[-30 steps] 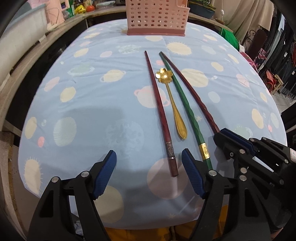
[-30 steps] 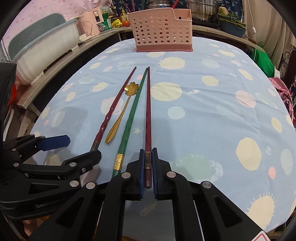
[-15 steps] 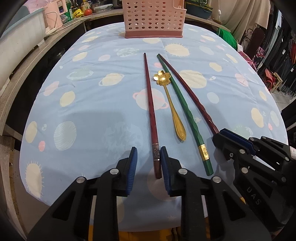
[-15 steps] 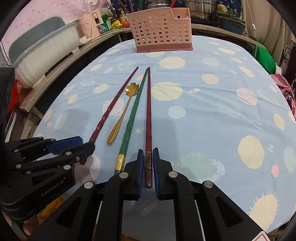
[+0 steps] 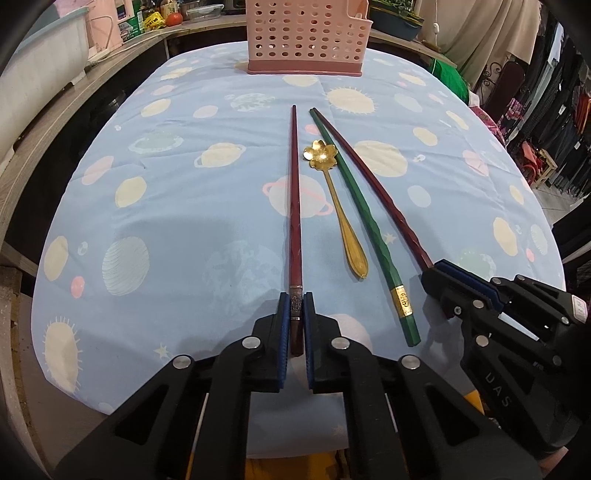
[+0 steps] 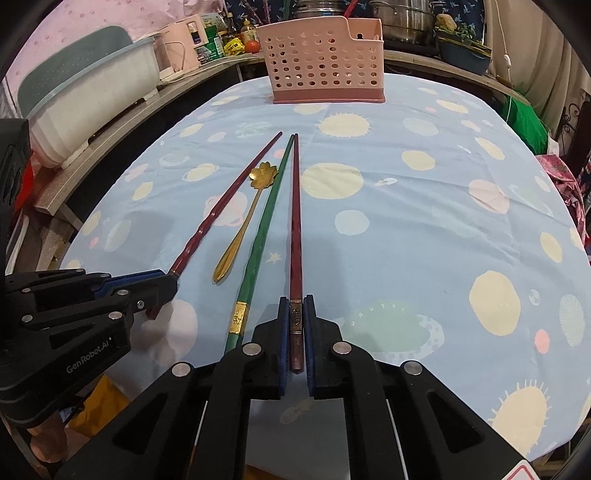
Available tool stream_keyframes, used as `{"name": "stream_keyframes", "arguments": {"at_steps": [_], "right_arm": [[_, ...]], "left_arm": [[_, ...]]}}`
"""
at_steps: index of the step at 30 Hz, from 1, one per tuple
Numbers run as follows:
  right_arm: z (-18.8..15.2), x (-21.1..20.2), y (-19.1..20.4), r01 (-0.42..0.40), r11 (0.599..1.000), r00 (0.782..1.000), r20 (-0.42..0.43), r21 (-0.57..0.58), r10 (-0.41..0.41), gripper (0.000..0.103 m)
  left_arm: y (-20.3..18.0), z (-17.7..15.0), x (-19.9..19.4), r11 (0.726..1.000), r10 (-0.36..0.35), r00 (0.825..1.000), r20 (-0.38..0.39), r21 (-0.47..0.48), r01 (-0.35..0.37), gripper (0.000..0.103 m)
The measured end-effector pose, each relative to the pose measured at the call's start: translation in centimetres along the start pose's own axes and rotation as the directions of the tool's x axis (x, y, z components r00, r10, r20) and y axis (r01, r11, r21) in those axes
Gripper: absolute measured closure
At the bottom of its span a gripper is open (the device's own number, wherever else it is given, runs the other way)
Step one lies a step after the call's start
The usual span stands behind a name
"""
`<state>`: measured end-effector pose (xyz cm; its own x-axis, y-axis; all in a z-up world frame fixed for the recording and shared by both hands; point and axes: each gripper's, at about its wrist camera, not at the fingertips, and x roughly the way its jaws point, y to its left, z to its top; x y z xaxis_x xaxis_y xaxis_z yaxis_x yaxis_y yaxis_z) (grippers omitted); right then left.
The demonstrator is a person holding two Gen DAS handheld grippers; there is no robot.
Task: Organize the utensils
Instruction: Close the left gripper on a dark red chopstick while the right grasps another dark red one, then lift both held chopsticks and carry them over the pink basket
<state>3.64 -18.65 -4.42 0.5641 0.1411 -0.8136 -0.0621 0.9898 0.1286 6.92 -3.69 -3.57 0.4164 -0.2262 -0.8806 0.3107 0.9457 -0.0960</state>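
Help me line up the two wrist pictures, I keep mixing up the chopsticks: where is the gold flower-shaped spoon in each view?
Left wrist view: the gold spoon lies just right of centre, between the left-held red chopstick and the green chopstick.
Right wrist view: the gold spoon lies left of centre, left of the green chopstick.
Shared landmark: the pink perforated basket at the far end of the tablecloth.

You are working in a cluttered home kitchen: steel pots [image 6: 402, 18], a dish rack [image 6: 92, 96] and bottled condiments [image 6: 229, 35] crowd the far counter behind your cloth-covered table [image 6: 406, 229].
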Motion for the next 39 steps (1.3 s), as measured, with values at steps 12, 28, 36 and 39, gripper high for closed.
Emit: {"name": "stream_keyframes", "arguments": {"at_steps": [12, 28, 36, 39], "right_arm": [[1.9, -3.2, -0.6, -0.024, 0.999, 0.997, 0.070, 0.031, 0.022, 0.096], [12.1, -9.5, -2.8, -0.026, 0.999, 0.954, 0.300, 0.048, 0.010, 0.096], [18.0, -9.5, -3.4, -0.032, 0.999, 0.928, 0.372, 0.037, 0.016, 0.096], [20.4, -9.5, -3.9, -0.047, 0.998, 0.919, 0.393, 0.043, 0.027, 0.096]], "left_arm": [[1.7, 1.7, -2.9, 0.998, 0.015, 0.999, 0.043, -0.059, -0.012, 0.096], [3.6, 9.7, -9.4, 0.996, 0.053, 0.975, 0.217, -0.087, -0.035, 0.096], [4.3, 15.8, -10.9, 0.995, 0.085, 0.953, 0.291, -0.083, -0.064, 0.096], [4.5, 18.3, -11.4, 0.994, 0.094, 0.944, 0.317, -0.080, -0.072, 0.096]]}}
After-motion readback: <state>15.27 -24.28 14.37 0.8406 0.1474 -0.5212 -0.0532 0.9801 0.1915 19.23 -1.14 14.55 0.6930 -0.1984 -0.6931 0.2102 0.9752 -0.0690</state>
